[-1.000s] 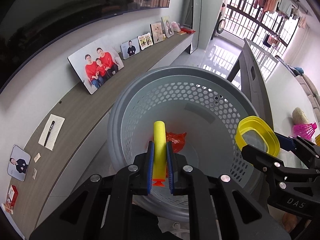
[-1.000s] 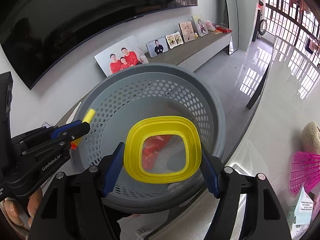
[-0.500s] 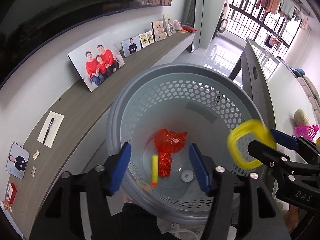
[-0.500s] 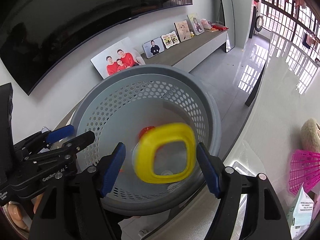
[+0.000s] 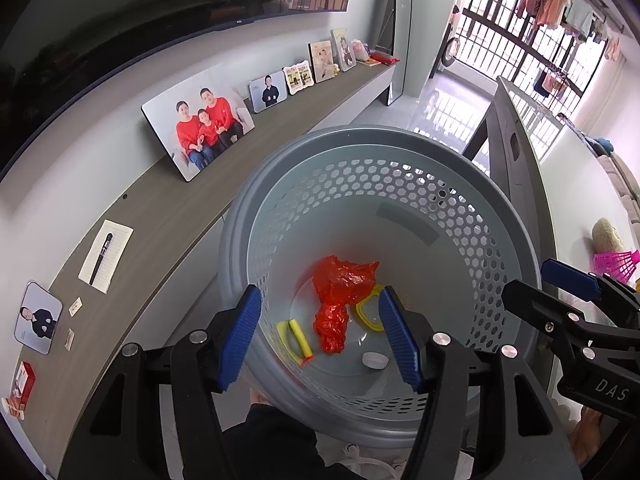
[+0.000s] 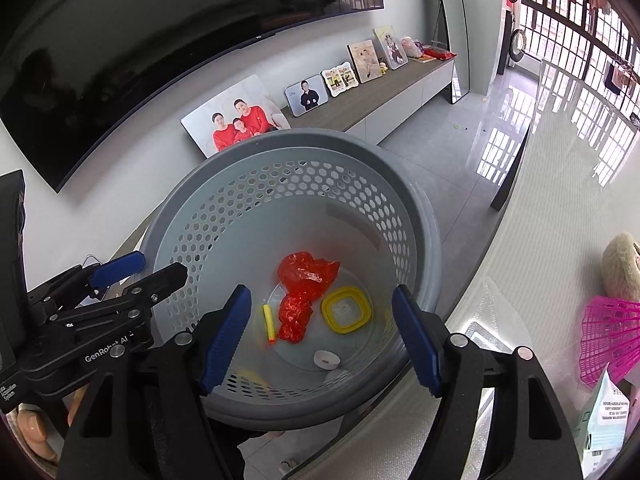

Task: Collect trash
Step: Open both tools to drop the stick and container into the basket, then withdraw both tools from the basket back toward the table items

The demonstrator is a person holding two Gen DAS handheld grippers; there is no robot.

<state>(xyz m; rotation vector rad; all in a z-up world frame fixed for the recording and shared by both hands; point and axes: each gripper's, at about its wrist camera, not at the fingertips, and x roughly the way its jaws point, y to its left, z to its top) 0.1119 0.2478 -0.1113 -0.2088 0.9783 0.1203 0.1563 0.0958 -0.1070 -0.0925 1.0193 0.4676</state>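
Note:
A grey perforated basket (image 5: 492, 216) (image 6: 424, 216) stands below both grippers. On its bottom lie a crumpled red wrapper (image 5: 340, 300) (image 6: 300, 292), a yellow foam dart with an orange tip (image 5: 301, 341) (image 6: 269, 323), a yellow square lid (image 5: 368, 314) (image 6: 346, 309) and a small white cap (image 5: 375, 360) (image 6: 326, 359). My left gripper (image 5: 320, 340) hangs open over the basket with nothing between its blue pads. My right gripper (image 6: 320, 336) is also open and empty above the basket. Each gripper shows at the edge of the other's view.
A wooden shelf (image 5: 132, 232) along the wall carries photo frames (image 5: 200, 124), a notepad with a pen (image 5: 105, 256) and small cards. A white table (image 6: 532, 248) on the right holds a pink fan (image 6: 612, 332), a beige lump (image 6: 624, 268) and a paper packet (image 6: 604, 416).
My left gripper opened and the yellow dart dropped into the basket. My right gripper let go of the yellow lid, which fell to the basket bottom.

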